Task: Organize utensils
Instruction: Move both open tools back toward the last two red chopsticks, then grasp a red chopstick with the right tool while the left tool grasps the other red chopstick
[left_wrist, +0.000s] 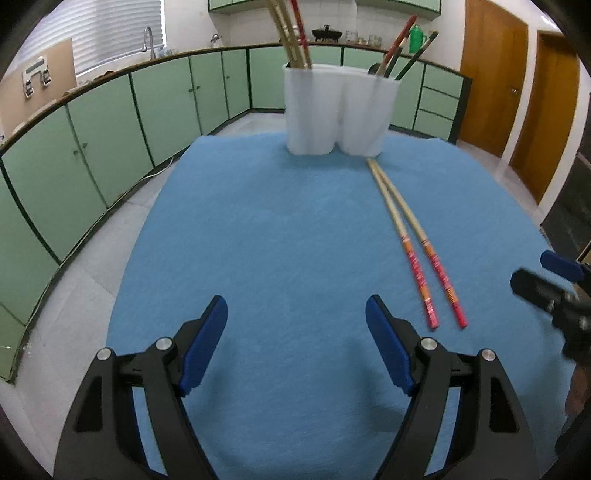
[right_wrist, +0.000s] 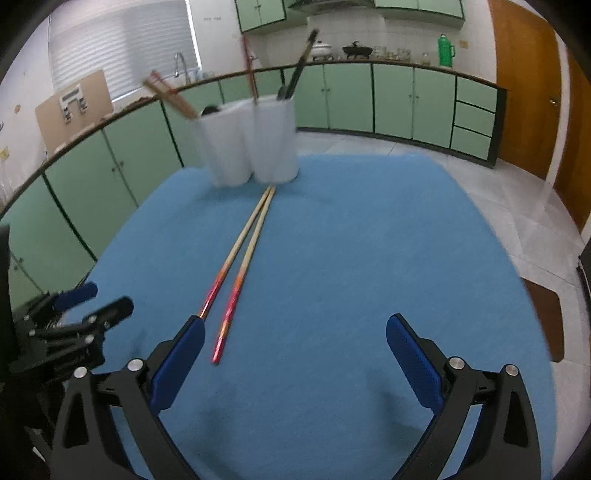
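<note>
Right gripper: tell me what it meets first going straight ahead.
Probably only blue cloth: the open right gripper points past the chopsticks, which lie left of its line. The white holder also sits left; depth is unclear.

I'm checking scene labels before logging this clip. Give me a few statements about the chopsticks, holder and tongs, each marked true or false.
1. Two chopsticks lie on the blue mat. True.
2. The left tongs grip a chopstick. False: they are open and hold nothing.
3. The white holder already has utensils standing in it. True.
4. The chopsticks' red ends point toward the holder. False: the plain ends do.
5. The right tongs are shut. False: they are open.
</note>
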